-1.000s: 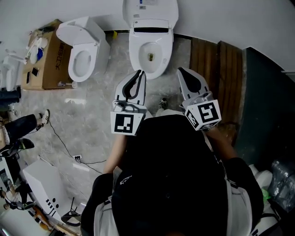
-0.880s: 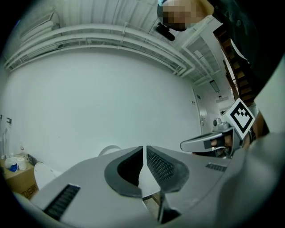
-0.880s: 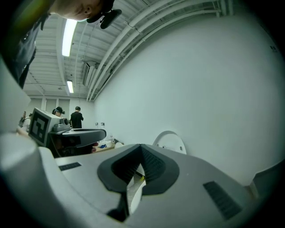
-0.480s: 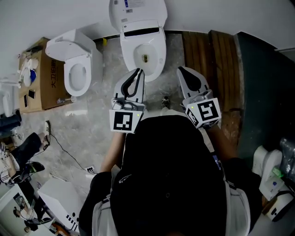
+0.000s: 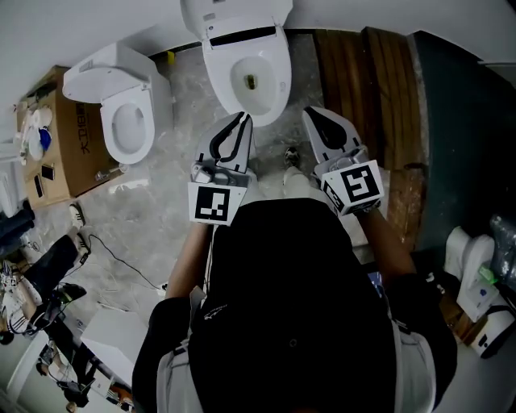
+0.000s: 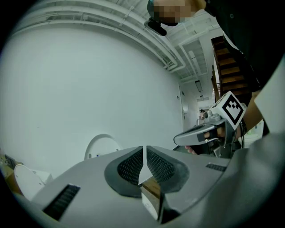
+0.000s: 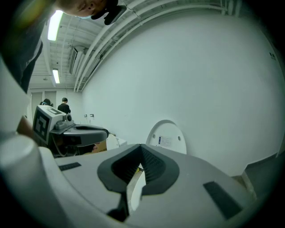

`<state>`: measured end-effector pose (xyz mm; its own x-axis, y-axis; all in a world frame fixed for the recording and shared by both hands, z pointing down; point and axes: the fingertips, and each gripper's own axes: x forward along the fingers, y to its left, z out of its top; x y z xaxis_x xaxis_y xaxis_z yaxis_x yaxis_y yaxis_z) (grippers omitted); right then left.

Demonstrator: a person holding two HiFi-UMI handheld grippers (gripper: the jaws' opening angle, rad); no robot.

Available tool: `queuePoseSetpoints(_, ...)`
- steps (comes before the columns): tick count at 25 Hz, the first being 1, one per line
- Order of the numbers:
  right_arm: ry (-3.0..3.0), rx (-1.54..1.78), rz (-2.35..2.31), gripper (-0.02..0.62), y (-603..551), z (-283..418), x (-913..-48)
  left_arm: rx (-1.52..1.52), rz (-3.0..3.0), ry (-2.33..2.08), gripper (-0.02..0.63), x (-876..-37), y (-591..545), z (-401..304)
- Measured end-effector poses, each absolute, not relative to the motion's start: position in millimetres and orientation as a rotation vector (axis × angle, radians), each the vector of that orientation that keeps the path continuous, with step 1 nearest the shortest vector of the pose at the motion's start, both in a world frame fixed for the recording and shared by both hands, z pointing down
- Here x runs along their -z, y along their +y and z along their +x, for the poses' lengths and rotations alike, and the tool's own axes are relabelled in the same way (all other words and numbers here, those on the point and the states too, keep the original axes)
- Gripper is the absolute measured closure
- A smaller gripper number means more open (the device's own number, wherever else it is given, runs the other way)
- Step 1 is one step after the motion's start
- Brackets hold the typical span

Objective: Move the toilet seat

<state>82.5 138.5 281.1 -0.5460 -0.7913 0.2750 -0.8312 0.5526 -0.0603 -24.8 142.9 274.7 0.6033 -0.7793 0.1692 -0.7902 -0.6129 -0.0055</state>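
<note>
A white toilet stands against the far wall with its lid and seat raised above the open bowl. The raised lid also shows in the left gripper view and in the right gripper view. My left gripper hovers at the bowl's front left edge, shut with nothing between its pads. To the bowl's front right, my right gripper is shut and empty too. Both point at the wall, nearly level. Neither touches the toilet.
A second white toilet stands to the left, beside a cardboard box. Wooden planks and a dark stair lie to the right. A cable runs over the marble floor at left. My shoe is between the grippers.
The head view has swung, so the toilet has drifted up and left in the picture. Both grippers have shifted forward slightly with it and stay shut.
</note>
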Motion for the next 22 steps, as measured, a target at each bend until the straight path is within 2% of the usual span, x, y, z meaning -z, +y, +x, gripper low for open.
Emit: queuePoseSetpoints(22, -2.478, -0.395, 1.26, 0.584, 99.7, 66.4, -411.1, -0.505, 2.782, -1.263, 0.574, -400.9, 97.6, -19.4)
